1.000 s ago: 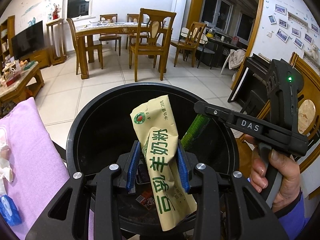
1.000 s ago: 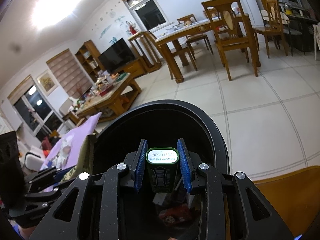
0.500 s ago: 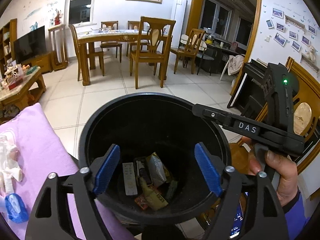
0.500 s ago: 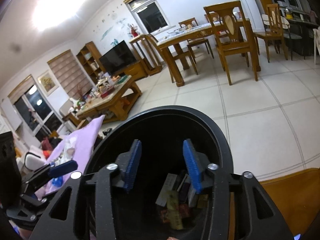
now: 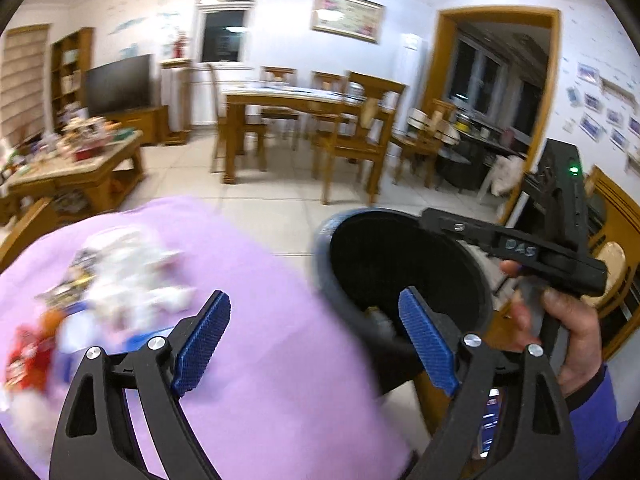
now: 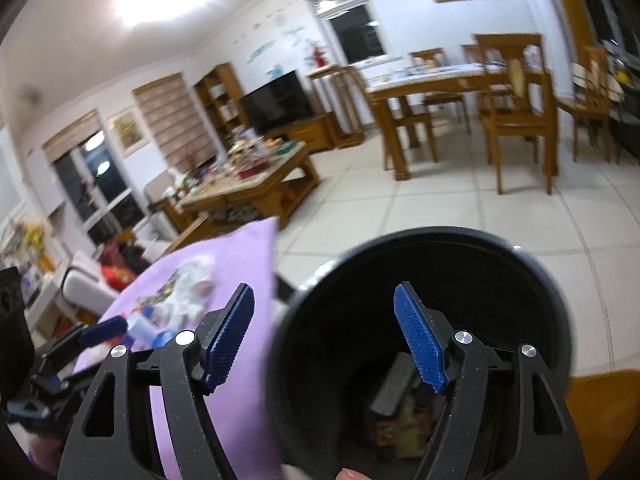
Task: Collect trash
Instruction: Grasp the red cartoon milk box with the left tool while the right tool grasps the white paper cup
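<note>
My left gripper (image 5: 316, 320) hangs over the purple cloth (image 5: 260, 280); its jaws are opening with nothing between the blue pads. A blurred pile of trash (image 5: 132, 280), white tissues and red and blue wrappers, lies on the cloth to its left. The black bin (image 5: 400, 264) stands at the cloth's right edge. My right gripper (image 6: 324, 296) hovers over the bin's near left rim (image 6: 440, 236), jaws opening and empty. Discarded packets (image 6: 400, 412) lie at the bin's bottom. A hand (image 5: 560, 328) holds the right gripper's handle.
A cluttered wooden coffee table (image 5: 76, 160) stands beyond the cloth on the left. A dining table with chairs (image 5: 296, 100) occupies the far middle of the tiled floor (image 6: 440, 208). A wooden chair (image 5: 616, 220) is close on the right of the bin.
The left gripper let go of a yellow packet and the right one of a green box; both dropped into the bin. Both grippers opened wide and swung left toward the purple cloth.
</note>
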